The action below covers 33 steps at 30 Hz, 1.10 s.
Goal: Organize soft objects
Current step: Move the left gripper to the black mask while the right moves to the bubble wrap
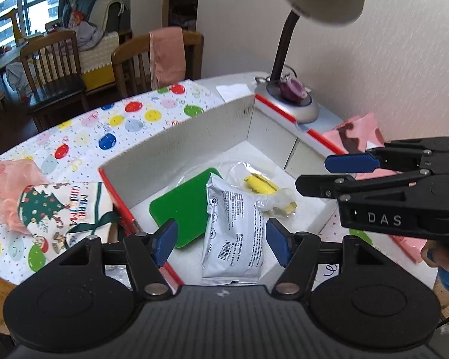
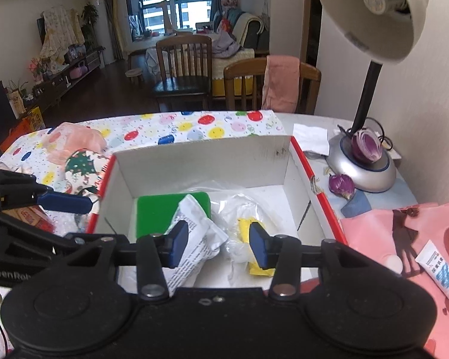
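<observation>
Green sponge, white packet, red-edged white box, polka-dot cloth.

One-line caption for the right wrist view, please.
Open right gripper above red-edged white cardboard box holding green pad, white printed packet, bagged yellow item.

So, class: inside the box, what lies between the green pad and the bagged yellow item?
A white printed packet lies between the green pad and the bagged yellow item, overlapping the pad's edge. Both wrist views show it.
</observation>
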### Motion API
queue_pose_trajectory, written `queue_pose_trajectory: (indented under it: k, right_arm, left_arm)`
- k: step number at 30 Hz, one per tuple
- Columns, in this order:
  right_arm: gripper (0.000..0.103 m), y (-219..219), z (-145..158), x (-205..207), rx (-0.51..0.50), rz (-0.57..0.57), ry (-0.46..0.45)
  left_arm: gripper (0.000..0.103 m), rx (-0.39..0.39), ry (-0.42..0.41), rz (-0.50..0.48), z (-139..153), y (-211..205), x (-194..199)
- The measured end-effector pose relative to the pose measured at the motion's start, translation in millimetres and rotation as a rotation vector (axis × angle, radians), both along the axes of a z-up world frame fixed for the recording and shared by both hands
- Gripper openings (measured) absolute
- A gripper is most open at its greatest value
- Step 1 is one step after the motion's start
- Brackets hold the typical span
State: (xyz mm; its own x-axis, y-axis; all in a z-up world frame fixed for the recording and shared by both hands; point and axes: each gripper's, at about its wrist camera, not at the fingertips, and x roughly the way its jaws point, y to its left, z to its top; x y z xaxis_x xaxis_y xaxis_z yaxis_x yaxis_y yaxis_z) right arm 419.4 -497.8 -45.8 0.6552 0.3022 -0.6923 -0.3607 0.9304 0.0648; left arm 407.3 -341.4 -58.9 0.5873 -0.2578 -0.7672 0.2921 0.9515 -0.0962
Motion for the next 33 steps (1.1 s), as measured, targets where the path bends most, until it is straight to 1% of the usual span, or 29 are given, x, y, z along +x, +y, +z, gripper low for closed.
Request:
queue_pose_trajectory:
  k: [4, 9, 11, 13, 17, 21, 24, 25, 26, 27, 28, 31, 33]
  right_arm:
    - [0.046, 4, 12, -16, 0.016, 0.002, -0.022]
    - [0.047, 8, 24, -36, 0.060, 0.000, -0.044]
    - [0.050, 13, 29, -45, 0.074, 0.002, -0.053]
    - [0.057, 17, 31, -52, 0.098, 0.011, -0.052]
    - [0.058, 34, 35, -69, 0.096, 0.038, -0.061]
    - [0.063, 51, 41, -84, 0.135, 0.055, -0.068]
    - [0.066, 66, 46, -96, 0.156, 0.070, -0.078]
    - [0.070, 71, 47, -99, 0.161, 0.078, -0.080]
    - [0.072, 77, 48, -103, 0.166, 0.087, -0.083]
    - [0.076, 82, 49, -106, 0.171, 0.097, -0.087]
    - [0.077, 86, 49, -109, 0.172, 0.103, -0.091]
    - [0.082, 102, 49, -119, 0.186, 0.110, -0.101]
    - [0.084, 112, 49, -124, 0.196, 0.106, -0.100]
  left_arm:
    - [0.064, -0.025, -0.037, -0.003, 15, 10, -16]
    - [0.064, -0.041, -0.094, -0.004, 32, 25, -39]
    - [0.064, -0.046, -0.115, 0.001, 38, 32, -49]
    - [0.064, -0.052, -0.133, 0.009, 42, 39, -58]
    - [0.064, -0.070, -0.157, 0.022, 51, 57, -76]
    - [0.064, -0.072, -0.182, 0.033, 55, 78, -96]
    - [0.064, -0.092, -0.182, 0.058, 57, 98, -108]
    - [0.064, -0.103, -0.182, 0.066, 58, 107, -112]
    - [0.065, -0.112, -0.183, 0.074, 59, 114, -116]
    - [0.069, -0.119, -0.184, 0.082, 60, 122, -120]
    - [0.071, -0.126, -0.186, 0.089, 60, 130, -123]
    - [0.072, -0.125, -0.202, 0.109, 62, 150, -134]
    - [0.078, -0.118, -0.210, 0.116, 62, 162, -141]
